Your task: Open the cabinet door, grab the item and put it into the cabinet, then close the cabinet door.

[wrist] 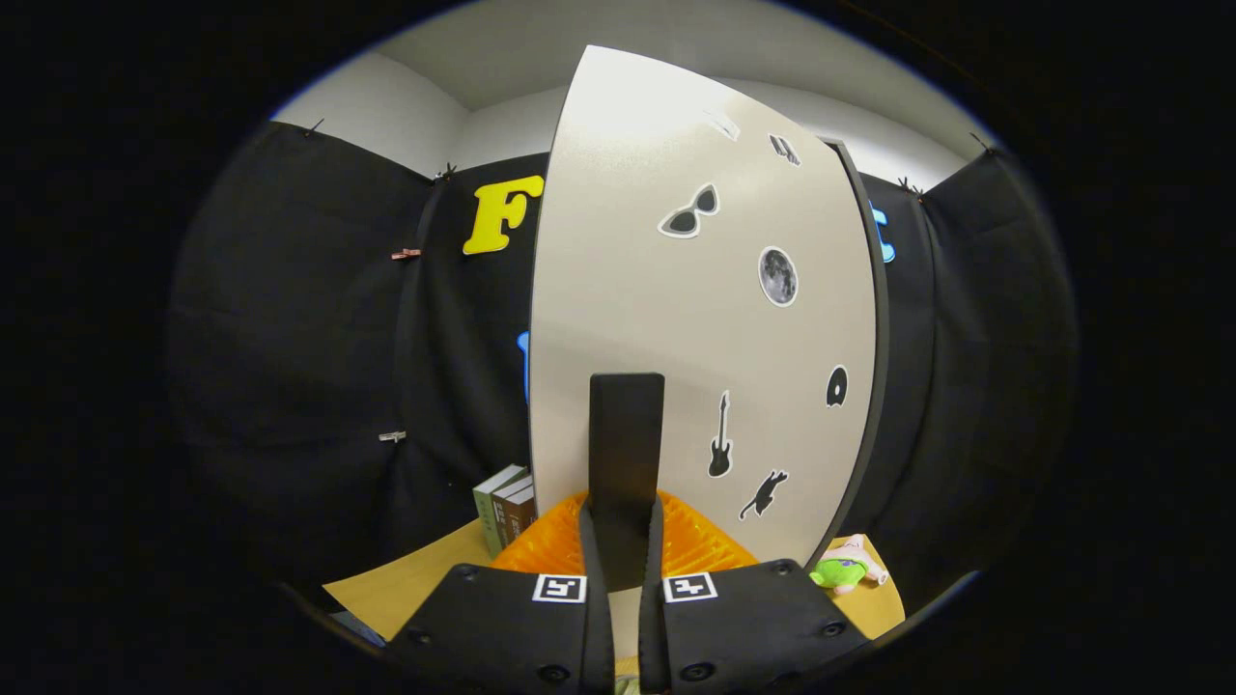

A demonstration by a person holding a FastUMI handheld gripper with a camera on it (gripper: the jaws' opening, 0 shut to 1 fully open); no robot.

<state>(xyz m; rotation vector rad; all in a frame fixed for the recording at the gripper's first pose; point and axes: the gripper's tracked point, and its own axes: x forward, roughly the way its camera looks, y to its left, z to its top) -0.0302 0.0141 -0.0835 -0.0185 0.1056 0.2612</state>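
Observation:
A pale cabinet door [695, 319] with several dark stickers stands upright just ahead of me. Its black vertical handle [626, 434] runs down between my fingers. My gripper [623, 516] is shut on the lower part of this handle, one finger pressed against each side. The cabinet's dark edge [874, 347] shows along the door's right side, and the inside is hidden behind the door. A small green and pink plush toy [845, 569] lies on the wooden tabletop [415, 584], to the right of my fingers and beside the cabinet's foot.
A few upright books [507, 507] stand on the table left of the door, close to its free edge. The booth's black cloth wall [290, 367] closes in on the left and right.

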